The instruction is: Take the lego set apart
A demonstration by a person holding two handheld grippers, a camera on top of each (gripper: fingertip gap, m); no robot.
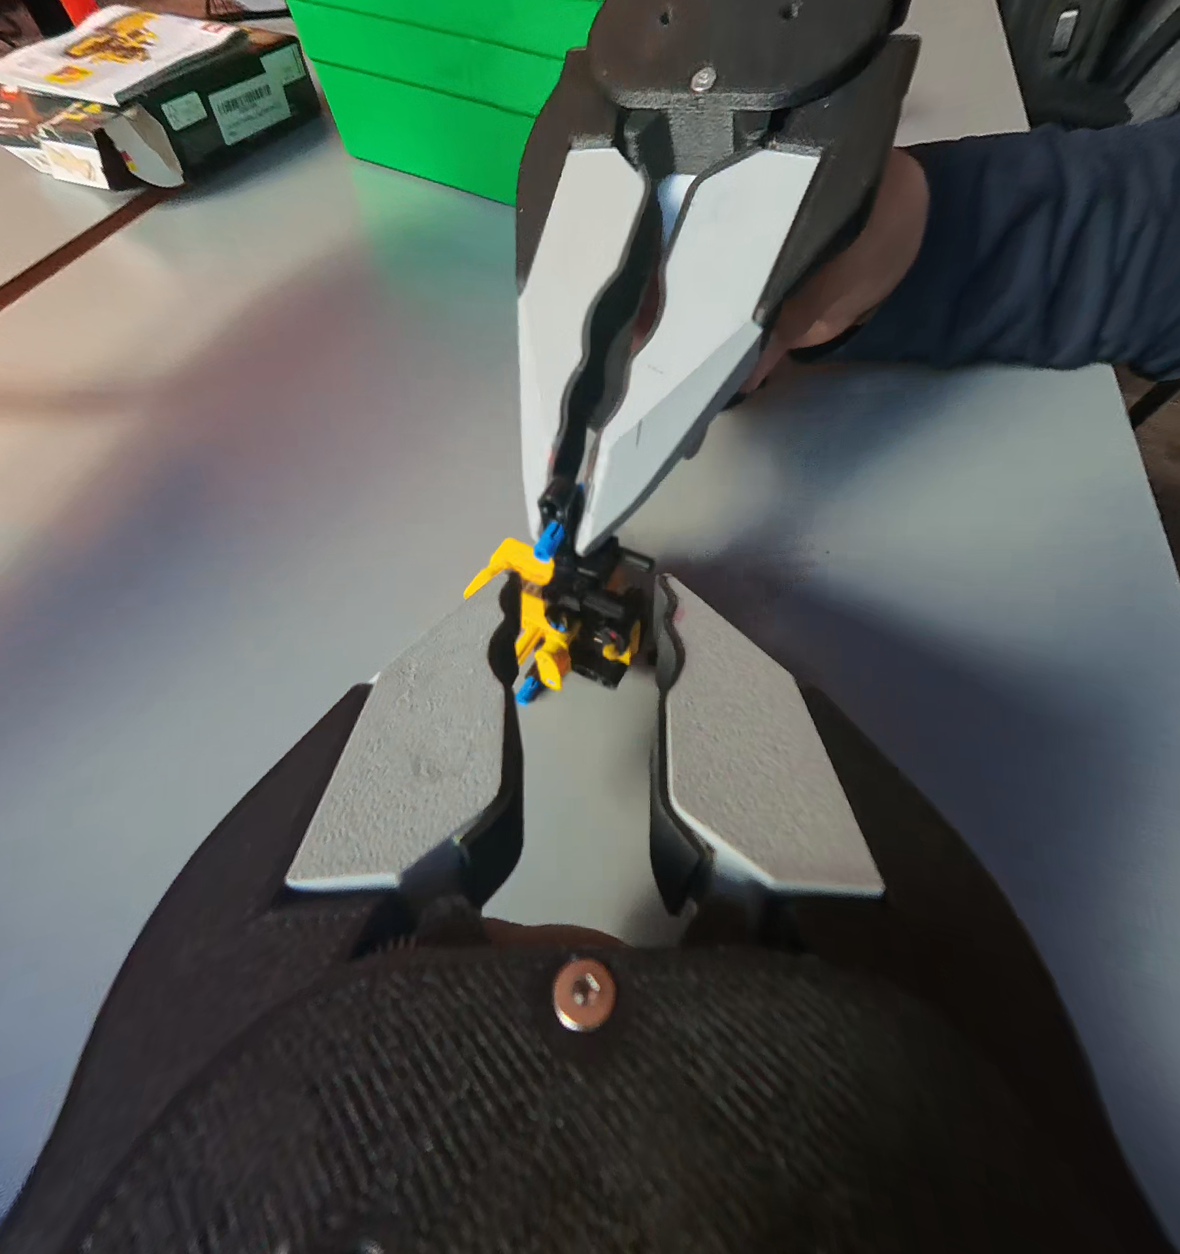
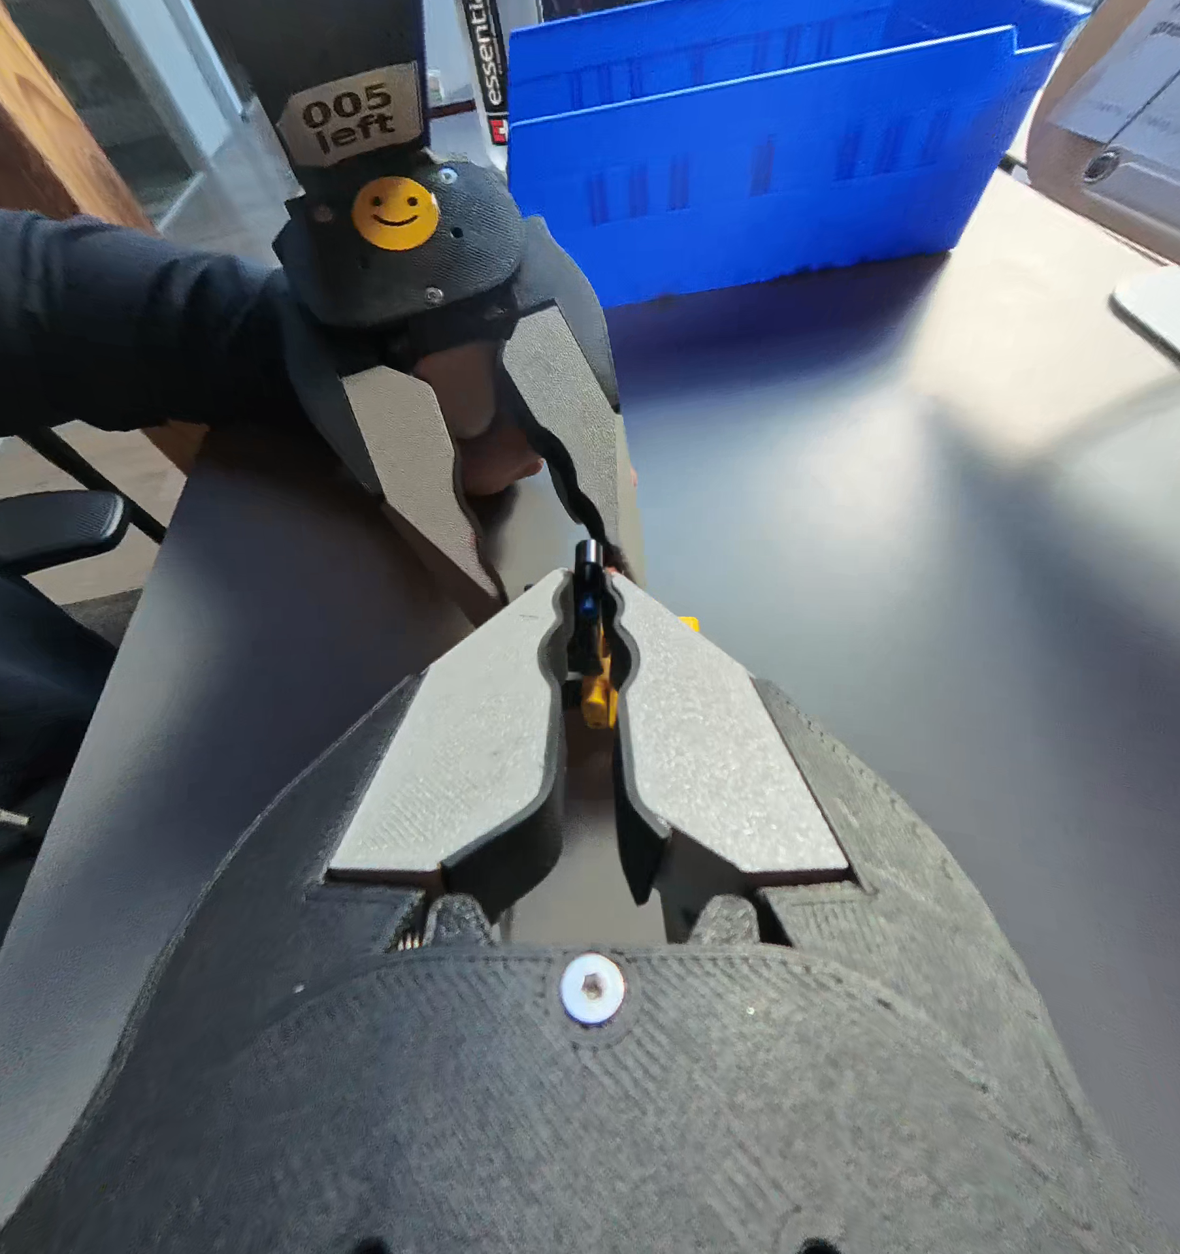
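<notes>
A small yellow and black lego model stands on the grey table. My left gripper has a finger on each side of it and is shut on it at the tips. My right gripper comes in from the far side, tilted down, and is shut on a black piece with a blue pin at the top of the model. In the right wrist view the right gripper clamps that black piece, with yellow parts below. The left gripper's fingers show opposite.
A green bin stands at the back and an open lego box with a booklet on top at the back left. A blue bin stands behind the left gripper. A person's dark sleeve lies at the table's right edge.
</notes>
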